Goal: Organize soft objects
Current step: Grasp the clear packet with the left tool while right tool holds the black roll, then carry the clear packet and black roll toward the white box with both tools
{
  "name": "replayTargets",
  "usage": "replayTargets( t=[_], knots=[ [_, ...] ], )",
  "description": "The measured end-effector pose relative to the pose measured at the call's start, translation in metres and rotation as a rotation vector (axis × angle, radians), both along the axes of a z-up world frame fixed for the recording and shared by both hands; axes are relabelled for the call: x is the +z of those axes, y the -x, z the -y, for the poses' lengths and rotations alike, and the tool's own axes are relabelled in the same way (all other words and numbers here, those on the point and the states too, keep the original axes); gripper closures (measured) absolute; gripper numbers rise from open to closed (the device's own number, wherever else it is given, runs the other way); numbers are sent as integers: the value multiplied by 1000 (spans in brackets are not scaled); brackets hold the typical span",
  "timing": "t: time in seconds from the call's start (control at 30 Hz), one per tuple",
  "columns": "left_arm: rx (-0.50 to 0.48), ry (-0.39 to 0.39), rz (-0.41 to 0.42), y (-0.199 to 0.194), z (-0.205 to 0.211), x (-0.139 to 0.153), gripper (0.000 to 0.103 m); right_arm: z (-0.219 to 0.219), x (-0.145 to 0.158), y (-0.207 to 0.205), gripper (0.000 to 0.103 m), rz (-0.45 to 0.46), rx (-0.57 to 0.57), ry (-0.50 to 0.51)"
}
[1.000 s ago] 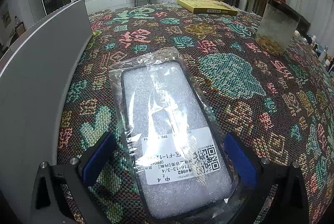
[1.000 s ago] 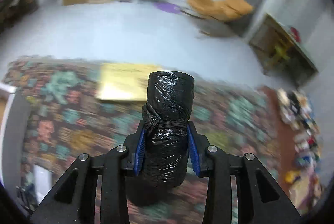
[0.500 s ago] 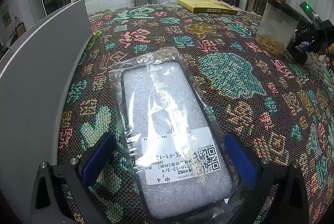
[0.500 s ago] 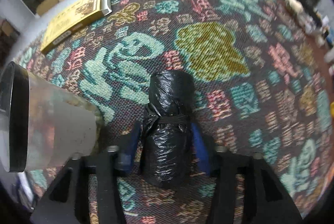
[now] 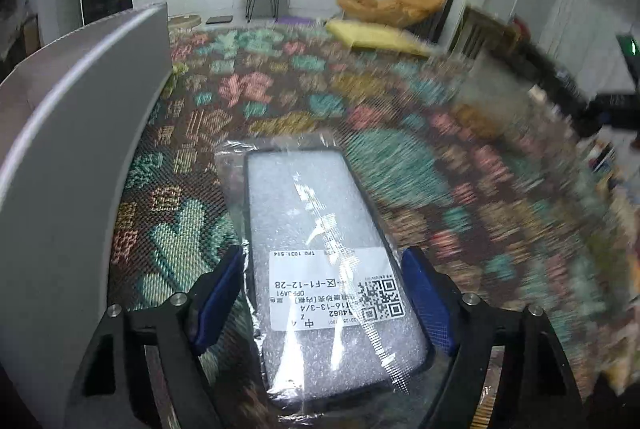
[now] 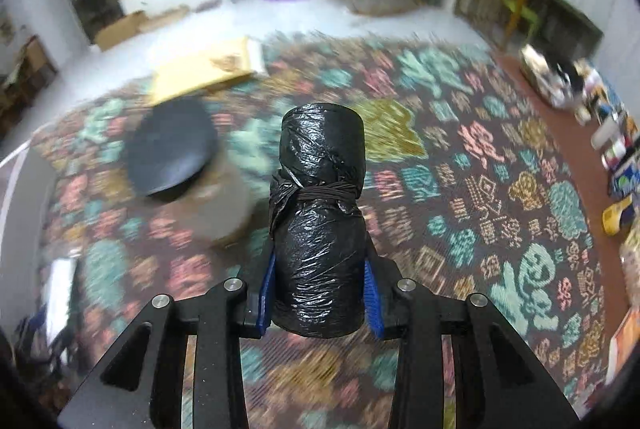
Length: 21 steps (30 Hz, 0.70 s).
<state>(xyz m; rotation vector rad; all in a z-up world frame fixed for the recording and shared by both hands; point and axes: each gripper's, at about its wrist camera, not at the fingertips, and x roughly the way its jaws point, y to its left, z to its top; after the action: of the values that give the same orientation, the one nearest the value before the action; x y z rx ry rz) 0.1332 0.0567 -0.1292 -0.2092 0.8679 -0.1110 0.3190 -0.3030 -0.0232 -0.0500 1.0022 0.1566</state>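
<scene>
The left gripper (image 5: 322, 303) points down over a table covered by a woven cloth with teal, pink and yellow patterns on dark brown (image 5: 280, 101). Between its blue-padded fingers (image 5: 218, 299) lies a phone case packed in a clear plastic bag with white foam inside and a white label bearing a QR code (image 5: 320, 257). The jaws are closing, about two-thirds apart, and both pads meet the edges of the bag at the label end; whether they press firmly on the case inside cannot be told. The far end of the package points away from the camera, over the cloth. A tall grey panel with a pale rim (image 5: 68, 157) stands just beside the package on the left.

The right gripper (image 6: 319, 293) has its jaws closing, now narrow, and its blue pads (image 6: 266, 285) clamp both sides of the lower part of a roll of black plastic bags tied round the middle with a dark elastic band (image 6: 320, 229). The roll stands upright between the fingers, its top reaching well beyond the fingertips, above the patterned cloth. To the left of the roll, blurred, is a clear container with a round black lid (image 6: 172, 153), and farther back a flat yellow box (image 6: 204, 69) lies near the table's far edge. Small packages (image 6: 616, 157) crowd the right-hand edge of the table.
</scene>
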Motion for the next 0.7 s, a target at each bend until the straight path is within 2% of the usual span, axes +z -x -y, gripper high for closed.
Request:
replayTargets(
  t=[0.13, 0.17, 0.2, 0.23, 0.3, 0.4, 0.43, 0.5, 0.53, 0.57, 0.63, 0.7],
  knots=[
    [-12, 57, 100, 27, -4, 48, 25, -61, 31, 45, 65, 34, 138, -76],
    [-10, 75, 122, 35, -10, 61, 30, -79, 39, 57, 65, 42, 168, -115],
    [-1, 95, 143, 43, -18, 74, 40, -94, 45, 68, 65, 49, 193, -149],
    [1, 111, 153, 48, -24, 83, 55, -109, 52, 77, 65, 53, 217, -184],
    [4, 157, 169, 60, -44, 103, 58, -141, 61, 93, 65, 45, 271, -245],
    [48, 109, 223, 85, -76, 130, 58, -189, 73, 115, 65, 13, 358, -340],
    [38, 85, 221, 91, -83, 134, 58, -200, 77, 121, 65, 5, 372, -389],
    [9, 51, 207, 101, -86, 138, 57, -211, 83, 131, 65, 15, 391, -407],
    [-5, 37, 198, 106, -83, 138, 52, -215, 86, 136, 65, 32, 402, -386],
    [-17, 29, 191, 110, -79, 138, 30, -216, 88, 141, 65, 47, 411, -364],
    [-57, 24, 193, 116, -67, 133, 1, -212, 89, 149, 65, 50, 412, -346],
    [-110, -11, 182, 119, -46, 122, 0, -202, 88, 155, 65, 52, 402, -329]
  ],
)
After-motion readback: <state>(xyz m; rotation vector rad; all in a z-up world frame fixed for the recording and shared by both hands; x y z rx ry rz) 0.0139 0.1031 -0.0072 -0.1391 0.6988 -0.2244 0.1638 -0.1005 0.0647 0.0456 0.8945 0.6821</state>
